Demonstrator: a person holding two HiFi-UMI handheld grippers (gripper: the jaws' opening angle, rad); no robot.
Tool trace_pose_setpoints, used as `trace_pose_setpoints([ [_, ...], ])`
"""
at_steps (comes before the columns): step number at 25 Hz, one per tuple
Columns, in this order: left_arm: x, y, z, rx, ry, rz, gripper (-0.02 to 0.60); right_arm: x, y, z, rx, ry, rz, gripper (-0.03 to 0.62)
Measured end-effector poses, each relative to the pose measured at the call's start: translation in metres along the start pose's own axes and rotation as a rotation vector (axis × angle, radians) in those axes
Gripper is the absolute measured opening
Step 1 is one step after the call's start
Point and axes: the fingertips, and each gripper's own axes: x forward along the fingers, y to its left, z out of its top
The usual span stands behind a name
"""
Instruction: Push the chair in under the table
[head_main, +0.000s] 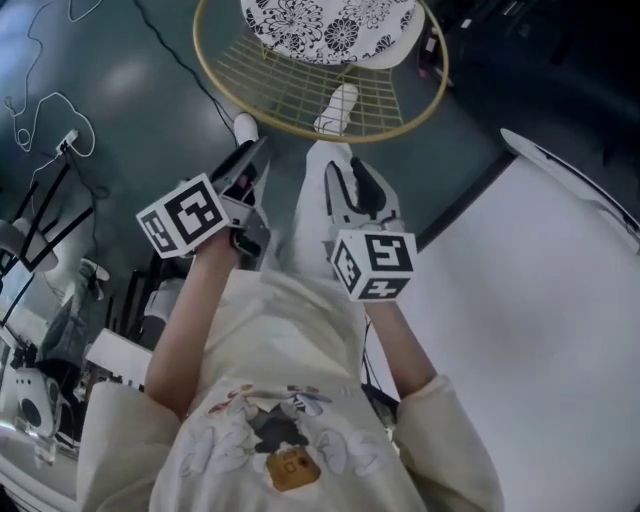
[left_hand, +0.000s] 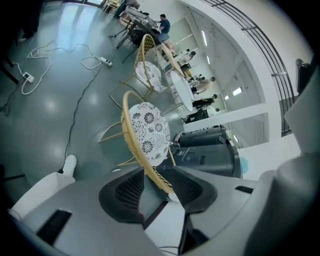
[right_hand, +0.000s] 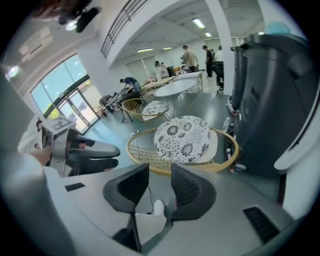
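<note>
The chair (head_main: 300, 128) has a round yellow wire frame and a black-and-white floral cushion (head_main: 330, 25); it stands at the top of the head view, left of the white table (head_main: 540, 300). My left gripper (head_main: 252, 165) is open and points at the near rim, close to it; whether it touches I cannot tell. In the left gripper view the rim (left_hand: 145, 165) runs down between the open left gripper (left_hand: 155, 187) pads. My right gripper (head_main: 350, 185) is also open, a little short of the rim. The right gripper (right_hand: 159, 182) frames nothing but floor and a shoe, the cushion (right_hand: 185, 140) beyond.
Cables (head_main: 50, 110) and a power strip (head_main: 68, 140) lie on the grey floor at left. The person's white shoes (head_main: 340, 105) are under the chair's near edge. A dark grey machine (left_hand: 210, 150) stands beyond the chair. Another such chair (left_hand: 150, 75) and a round table (left_hand: 182, 90) stand further off.
</note>
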Motion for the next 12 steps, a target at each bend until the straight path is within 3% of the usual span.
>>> trace_pose_setpoints([
  [8, -0.002, 0.050, 0.074, 0.074, -0.120, 0.107, 0.156, 0.002, -0.120, 0.008, 0.343, -0.088, -0.219, 0.132],
  [12, -0.003, 0.064, 0.118, 0.146, -0.186, 0.174, 0.156, 0.012, -0.170, 0.012, 0.391, -0.122, -0.311, 0.140],
])
